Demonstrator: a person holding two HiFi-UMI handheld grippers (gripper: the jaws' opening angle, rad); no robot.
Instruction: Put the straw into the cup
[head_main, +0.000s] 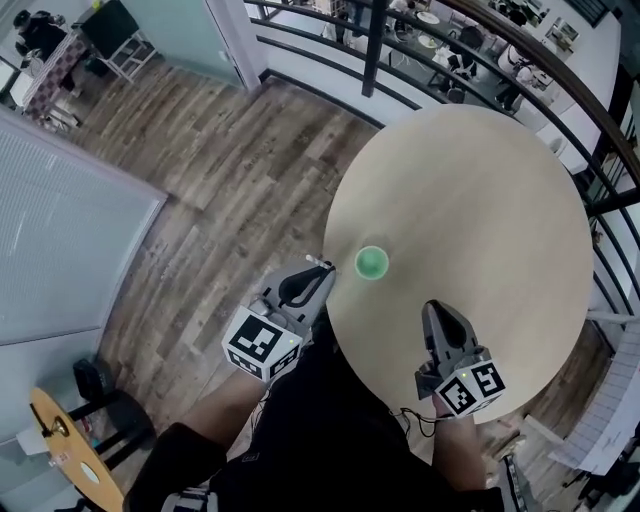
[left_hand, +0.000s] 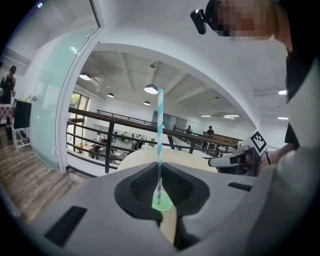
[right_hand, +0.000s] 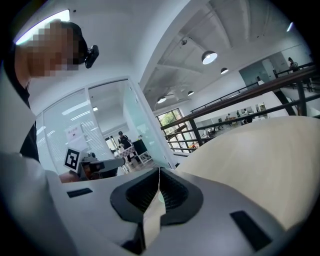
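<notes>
A green cup (head_main: 371, 262) stands on the round beige table (head_main: 500, 210) near its left rim. My left gripper (head_main: 321, 270) hovers just left of the cup, at the table's edge, shut on a blue-and-white striped straw (left_hand: 160, 135). The straw stands upright between the jaws in the left gripper view, its lower end over the cup (left_hand: 163, 203), which shows through the gap. My right gripper (head_main: 432, 308) hangs over the table's near part, to the right of the cup, shut with nothing in it. In the right gripper view (right_hand: 159, 172) a sliver of the cup (right_hand: 161, 197) shows behind the closed jaws.
A black metal railing (head_main: 430, 75) runs past the far side of the table, with a drop to a lower floor beyond. Wooden floor (head_main: 210, 170) lies left of the table. A glass partition (head_main: 60, 250) stands at far left, and a small wooden stool (head_main: 70, 450) at bottom left.
</notes>
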